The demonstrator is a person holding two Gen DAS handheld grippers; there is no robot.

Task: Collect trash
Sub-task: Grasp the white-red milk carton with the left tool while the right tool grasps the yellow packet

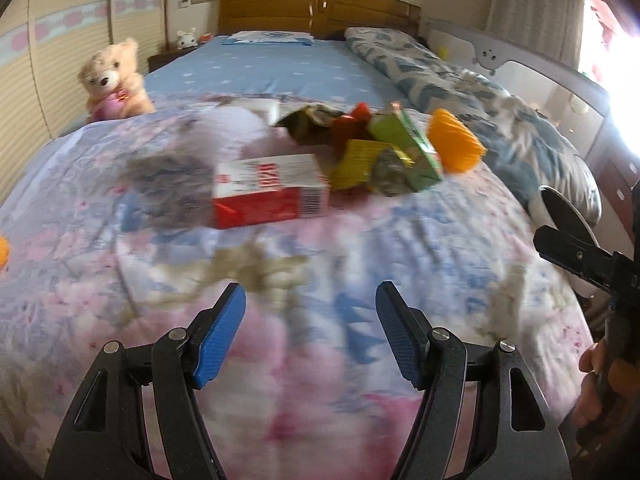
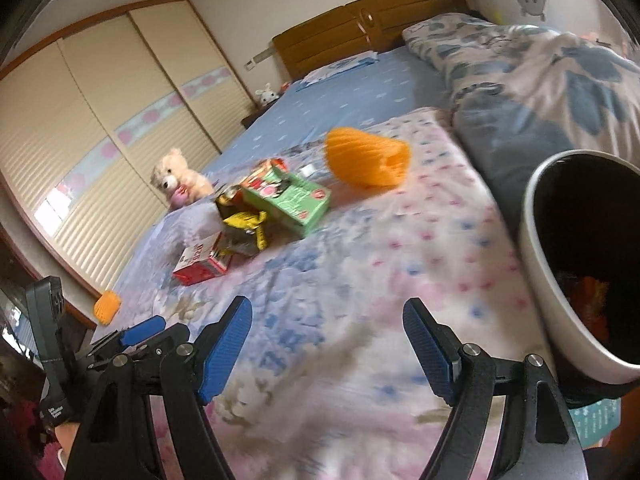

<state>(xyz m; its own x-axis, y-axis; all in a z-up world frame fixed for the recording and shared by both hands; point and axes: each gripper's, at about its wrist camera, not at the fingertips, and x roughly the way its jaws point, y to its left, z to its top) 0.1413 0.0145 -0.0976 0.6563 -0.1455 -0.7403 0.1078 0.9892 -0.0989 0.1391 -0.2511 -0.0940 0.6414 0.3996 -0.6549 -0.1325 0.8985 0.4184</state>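
Observation:
Trash lies in a pile on the floral quilt (image 1: 320, 264): a red and white carton (image 1: 270, 192), a green carton (image 1: 404, 144), yellow wrappers (image 1: 360, 160) and an orange foam sleeve (image 1: 454, 140). The same pile shows in the right wrist view: red carton (image 2: 202, 262), green carton (image 2: 290, 196), yellow wrapper (image 2: 244, 226), orange sleeve (image 2: 366, 156). My left gripper (image 1: 310, 332) is open and empty, short of the red carton. My right gripper (image 2: 328, 344) is open and empty above the quilt. A white bin with a dark inside (image 2: 580, 264) stands at the bed's right edge, with some trash inside.
A teddy bear (image 1: 114, 80) sits at the bed's left side. A folded blue-patterned duvet (image 2: 532, 72) lies along the right. A second orange sleeve (image 2: 107, 307) lies at the quilt's left edge. Wooden headboard (image 1: 320, 8) and wardrobe doors (image 2: 100, 128) lie beyond.

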